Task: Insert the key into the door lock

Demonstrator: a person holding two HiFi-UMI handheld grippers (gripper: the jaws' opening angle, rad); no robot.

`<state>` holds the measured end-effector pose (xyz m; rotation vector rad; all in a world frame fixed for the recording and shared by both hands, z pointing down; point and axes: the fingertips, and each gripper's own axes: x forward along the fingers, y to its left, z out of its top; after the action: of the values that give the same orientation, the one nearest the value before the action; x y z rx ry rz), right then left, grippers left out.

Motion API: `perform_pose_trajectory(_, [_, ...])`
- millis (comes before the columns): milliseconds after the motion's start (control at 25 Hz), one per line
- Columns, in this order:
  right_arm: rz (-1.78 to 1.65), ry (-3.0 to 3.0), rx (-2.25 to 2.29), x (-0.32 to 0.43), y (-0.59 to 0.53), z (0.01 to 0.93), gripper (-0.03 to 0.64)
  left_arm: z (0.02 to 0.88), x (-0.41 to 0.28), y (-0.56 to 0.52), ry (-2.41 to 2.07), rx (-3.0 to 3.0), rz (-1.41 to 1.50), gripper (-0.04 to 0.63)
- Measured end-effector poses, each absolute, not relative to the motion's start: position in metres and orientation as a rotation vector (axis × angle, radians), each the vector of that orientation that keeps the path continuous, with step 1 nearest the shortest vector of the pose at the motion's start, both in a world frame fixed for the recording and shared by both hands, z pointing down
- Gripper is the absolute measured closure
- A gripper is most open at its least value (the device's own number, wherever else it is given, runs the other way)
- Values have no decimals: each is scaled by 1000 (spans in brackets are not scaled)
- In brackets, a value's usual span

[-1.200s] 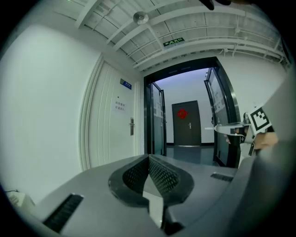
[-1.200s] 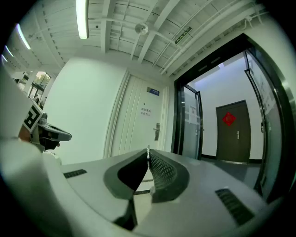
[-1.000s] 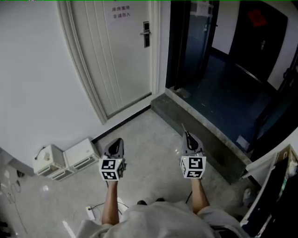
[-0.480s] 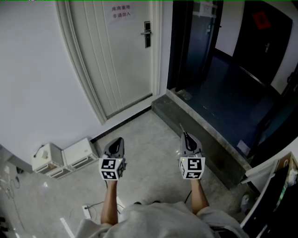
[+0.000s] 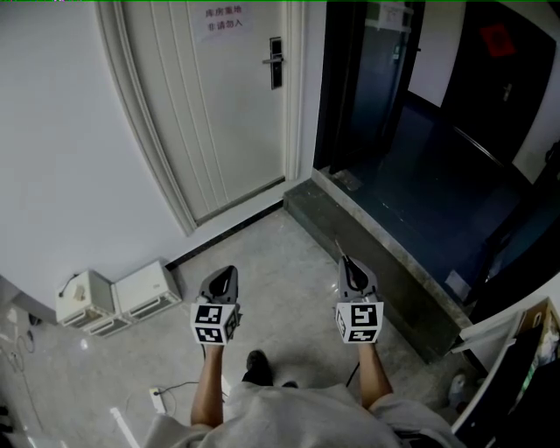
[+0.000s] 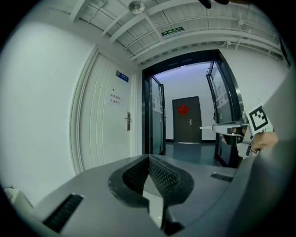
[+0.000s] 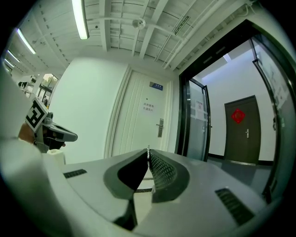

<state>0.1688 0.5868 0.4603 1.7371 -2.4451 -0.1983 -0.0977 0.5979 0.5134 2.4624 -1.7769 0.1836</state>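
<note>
Door (image 5: 219,114): white paint, matt, smooth moulded panels. Notice (image 5: 226,19) on it: paper. Lock (image 5: 276,63): dark plate, silvery metal handle. Floor (image 5: 289,254): mottled grey, stone-like, faint sheen. Right hand-held gripper (image 7: 148,157): matt grey plastic shell, dark cross-hatched pads. Key (image 7: 148,149): thin bright metal sliver.

Your kit, head view:
- Left gripper (image 5: 229,271), seven o'clock, and right gripper (image 5: 344,262), five o'clock: grey moulded shells. Each carries a white marker cube (image 5: 214,322) printed with black squares.
- Pads (image 6: 159,175): black, cross-hatched.
- Top (image 5: 297,416), six o'clock: pale grey, short-sleeved.
- Shoe (image 5: 255,367): dark.
</note>
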Motion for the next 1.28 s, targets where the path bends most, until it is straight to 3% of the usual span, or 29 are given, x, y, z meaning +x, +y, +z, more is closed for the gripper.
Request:
perform_pose_trajectory(400, [-193, -2423, 1745, 153, 506, 471, 586, 526, -113, 511, -1747, 2480, 175, 578])
perform_pose_trajectory(1280, [-281, -2360, 1827, 69, 175, 424, 586, 492, -181, 153, -1639, 2601, 125, 578])
